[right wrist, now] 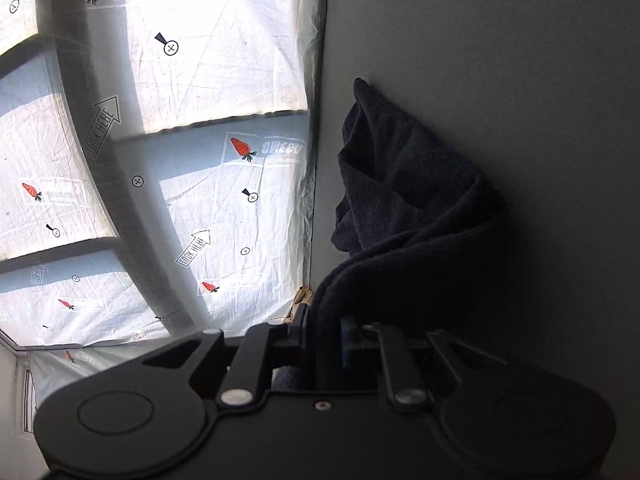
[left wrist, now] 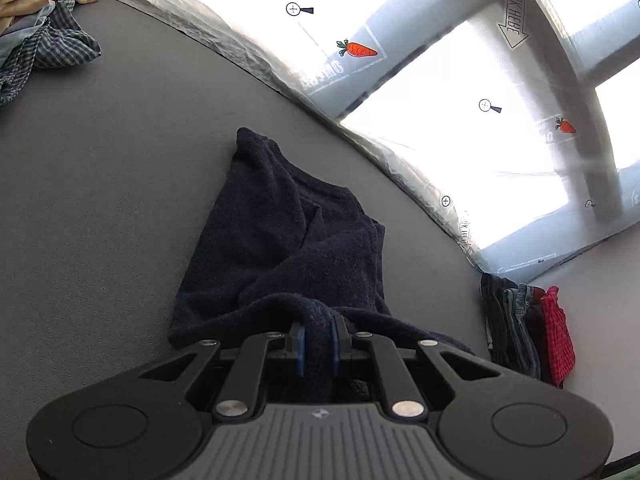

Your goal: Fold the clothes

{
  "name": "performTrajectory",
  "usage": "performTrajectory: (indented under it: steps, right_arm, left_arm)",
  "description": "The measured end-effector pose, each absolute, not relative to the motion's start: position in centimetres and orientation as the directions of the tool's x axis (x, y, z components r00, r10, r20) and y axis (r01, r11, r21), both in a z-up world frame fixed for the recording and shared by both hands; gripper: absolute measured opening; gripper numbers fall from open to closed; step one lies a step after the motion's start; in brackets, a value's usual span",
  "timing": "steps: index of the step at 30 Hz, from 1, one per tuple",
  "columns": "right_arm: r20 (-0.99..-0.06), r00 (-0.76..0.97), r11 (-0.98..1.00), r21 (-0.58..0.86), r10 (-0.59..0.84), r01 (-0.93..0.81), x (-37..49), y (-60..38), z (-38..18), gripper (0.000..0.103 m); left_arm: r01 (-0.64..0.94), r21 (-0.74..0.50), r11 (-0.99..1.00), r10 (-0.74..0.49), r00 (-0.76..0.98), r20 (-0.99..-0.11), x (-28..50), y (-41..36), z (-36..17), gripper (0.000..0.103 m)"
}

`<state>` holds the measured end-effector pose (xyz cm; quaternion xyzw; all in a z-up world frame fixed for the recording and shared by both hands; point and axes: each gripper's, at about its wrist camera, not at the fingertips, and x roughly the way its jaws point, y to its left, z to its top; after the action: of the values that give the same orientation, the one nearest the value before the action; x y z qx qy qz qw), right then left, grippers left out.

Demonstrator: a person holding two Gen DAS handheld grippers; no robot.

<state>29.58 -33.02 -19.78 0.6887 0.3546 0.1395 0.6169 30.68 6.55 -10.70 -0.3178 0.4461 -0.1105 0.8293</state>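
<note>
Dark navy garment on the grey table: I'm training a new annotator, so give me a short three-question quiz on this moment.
1. True or false: both grippers are shut on the dark navy garment.
2. Multiple choice: beside the red checked cloth in the folded stack is A) denim, B) a plate, C) a shoe.
3. Fill in: the crumpled unfolded clothes lie at the table's far ____ in the left wrist view.

Key: 1 true: left gripper, right gripper. 2 A. 3 left.

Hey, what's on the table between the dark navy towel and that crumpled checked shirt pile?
Nothing: bare grey table separates the navy towel from the checked shirt pile, in the left wrist view.
</note>
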Motion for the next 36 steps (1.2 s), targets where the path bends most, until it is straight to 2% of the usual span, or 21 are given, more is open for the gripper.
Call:
performTrajectory:
  steps: [11, 16, 18, 22, 25, 27, 29, 30, 31, 32, 35, 36]
  right_arm:
    - [-0.302, 0.693, -0.103, 0.873, 0.655, 0.478, 38.5, -33.5, -24.1, 0.016]
    - [-0.278, 0.716, -0.161, 0.863, 0.640, 0.479, 43.0, -33.8, -24.7, 0.016]
    - [-0.299, 0.708, -0.152, 0.854, 0.640, 0.498, 44.8, -34.0, -25.6, 0.017]
    - [-0.335, 0.683, -0.187, 0.800, 0.649, 0.570, 48.0, -34.1, -28.4, 0.021]
    - [-0.318, 0.676, -0.216, 0.784, 0.664, 0.582, 49.3, -34.1, -29.2, 0.023]
    - [-0.317, 0.679, -0.202, 0.797, 0.662, 0.569, 50.0, -34.3, -28.8, 0.031]
    - [-0.310, 0.701, -0.204, 0.813, 0.642, 0.546, 50.8, -34.8, -28.2, 0.040]
    - [-0.307, 0.713, -0.204, 0.820, 0.631, 0.534, 51.1, -35.0, -27.9, 0.044]
    - [-0.320, 0.714, -0.166, 0.838, 0.622, 0.520, 51.6, -35.3, -27.3, 0.044]
    - [-0.342, 0.711, -0.107, 0.857, 0.614, 0.505, 52.1, -35.6, -26.4, 0.044]
    - [-0.436, 0.680, 0.140, 0.884, 0.590, 0.445, 53.4, -35.9, -23.4, 0.047]
    - [-0.475, 0.665, 0.238, 0.876, 0.576, 0.420, 53.6, -35.7, -22.3, 0.049]
  left_arm:
    - [-0.228, -0.659, 0.717, -0.475, 0.532, -0.701, 39.8, 6.9, -15.4, 0.013]
    - [-0.196, -0.689, 0.698, -0.493, 0.566, -0.661, 44.4, 6.6, -15.2, 0.013]
    - [-0.191, -0.685, 0.703, -0.493, 0.564, -0.663, 46.7, 6.4, -15.9, 0.013]
    - [-0.313, -0.664, 0.679, -0.483, 0.492, -0.725, 50.3, 6.6, -20.8, 0.014]
    - [-0.363, -0.711, 0.602, -0.516, 0.503, -0.693, 51.0, 8.1, -22.1, 0.017]
    - [-0.339, -0.702, 0.626, -0.515, 0.497, -0.699, 51.3, 8.3, -21.5, 0.018]
    - [-0.310, -0.691, 0.653, -0.509, 0.497, -0.703, 51.5, 8.4, -20.6, 0.022]
    - [-0.296, -0.664, 0.687, -0.463, 0.525, -0.714, 51.5, 8.4, -19.7, 0.025]
    - [-0.284, -0.634, 0.720, -0.417, 0.553, -0.721, 51.5, 8.4, -18.8, 0.036]
    - [-0.273, -0.601, 0.751, -0.370, 0.581, -0.725, 51.4, 8.5, -17.9, 0.044]
    - [-0.219, -0.466, 0.857, -0.212, 0.676, -0.706, 51.1, 8.7, -14.9, 0.050]
    - [-0.190, -0.431, 0.882, -0.200, 0.678, -0.708, 51.2, 8.5, -14.6, 0.054]
